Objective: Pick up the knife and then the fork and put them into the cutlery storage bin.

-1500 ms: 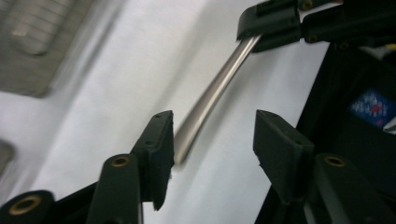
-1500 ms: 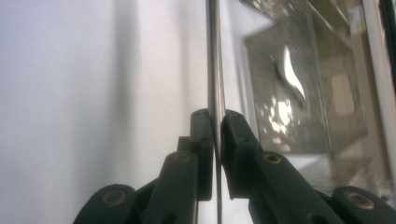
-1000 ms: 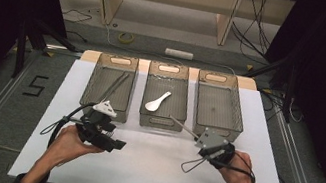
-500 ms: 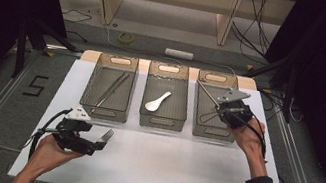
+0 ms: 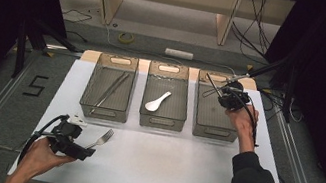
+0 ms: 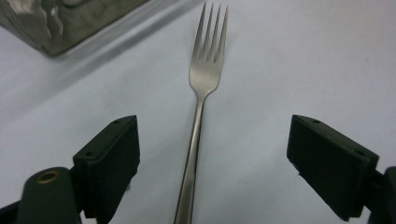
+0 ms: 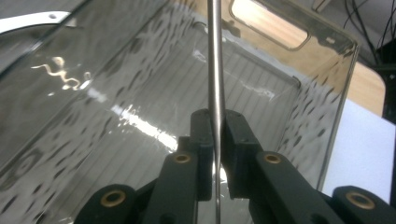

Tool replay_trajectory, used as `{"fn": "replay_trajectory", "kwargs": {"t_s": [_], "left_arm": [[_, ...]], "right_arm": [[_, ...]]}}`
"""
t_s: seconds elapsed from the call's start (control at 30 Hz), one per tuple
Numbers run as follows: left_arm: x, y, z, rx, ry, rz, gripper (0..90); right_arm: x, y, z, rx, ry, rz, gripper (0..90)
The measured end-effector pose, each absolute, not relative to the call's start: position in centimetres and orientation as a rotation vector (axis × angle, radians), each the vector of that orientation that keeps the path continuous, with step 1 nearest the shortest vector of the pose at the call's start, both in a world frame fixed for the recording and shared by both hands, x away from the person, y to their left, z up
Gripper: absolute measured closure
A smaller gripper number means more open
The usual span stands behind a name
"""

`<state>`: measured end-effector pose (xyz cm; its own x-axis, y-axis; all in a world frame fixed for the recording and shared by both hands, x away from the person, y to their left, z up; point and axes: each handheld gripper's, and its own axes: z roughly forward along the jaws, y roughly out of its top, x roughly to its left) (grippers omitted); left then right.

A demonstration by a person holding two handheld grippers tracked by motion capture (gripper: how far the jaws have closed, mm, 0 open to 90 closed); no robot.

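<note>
Lying flat on the white surface (image 5: 178, 165), a slim silver metal fork (image 6: 198, 116) points its four tines away from the left gripper (image 5: 88, 149), whose black jaws stand spread wide on either side of the handle, touching nothing; they have just been opening, and the fork rests between them, released. In the high view the fork (image 5: 102, 138) sits near the front left of the surface, just ahead of that gripper and in front of the left smoky clear plastic bin (image 5: 109, 87).

Over at the right, the right gripper (image 7: 215, 140) is clenched on a thin silver metal rod-like utensil handle (image 7: 215, 70), which runs straight up between its pads; what kind of utensil it is cannot be told. That gripper (image 5: 221, 92) hangs over the far end of the right smoky clear plastic bin (image 5: 215, 113), with the utensil slanting up toward the back.

Three such bins stand side by side across the back of the surface. The left one holds long silver metal tongs (image 5: 110, 90), the middle bin (image 5: 166, 97) a white plastic spoon (image 5: 157, 101). Nothing lies between the fork and the bins.

Beyond the surface a grey floor (image 5: 152, 23) carries a roll of yellow tape (image 5: 126, 38), a white bar-shaped object (image 5: 179, 54) and loose cables, under pale wooden furniture legs. Black curtains close both sides.
</note>
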<state>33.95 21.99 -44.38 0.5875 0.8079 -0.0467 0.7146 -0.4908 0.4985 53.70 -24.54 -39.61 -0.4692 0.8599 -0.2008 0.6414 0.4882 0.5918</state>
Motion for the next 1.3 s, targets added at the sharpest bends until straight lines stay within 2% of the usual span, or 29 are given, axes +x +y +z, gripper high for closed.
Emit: {"fn": "replay_trajectory", "kwargs": {"t_s": [0.13,0.27,0.43,0.67,0.9,1.03,1.3], "left_arm": [[34.0,21.9,-44.6,2.382,1.230,0.242,19.5],[34.2,22.2,-44.8,2.406,1.255,0.202,21.1],[34.3,22.4,-44.8,2.425,1.286,0.206,25.1],[34.6,22.3,-44.9,2.487,1.308,0.180,37.0],[34.9,22.2,-45.4,2.545,1.339,0.109,51.7],[35.2,22.1,-45.2,2.555,1.342,0.116,57.6],[35.5,22.1,-45.6,2.598,1.360,0.089,61.2]], "right_arm": [[54.3,-24.0,-40.4,1.277,2.260,0.557,81.8],[54.0,-23.5,-40.4,1.263,2.251,0.577,64.5],[52.8,-23.8,-39.6,1.257,2.269,0.704,52.6],[49.4,-24.2,-38.2,1.247,2.286,0.933,36.7],[43.4,-24.2,-37.2,1.115,2.319,1.057,33.3],[40.7,-24.7,-37.2,1.073,2.319,1.115,32.3],[37.3,-25.7,-39.0,1.066,2.297,1.231,31.8]]}}
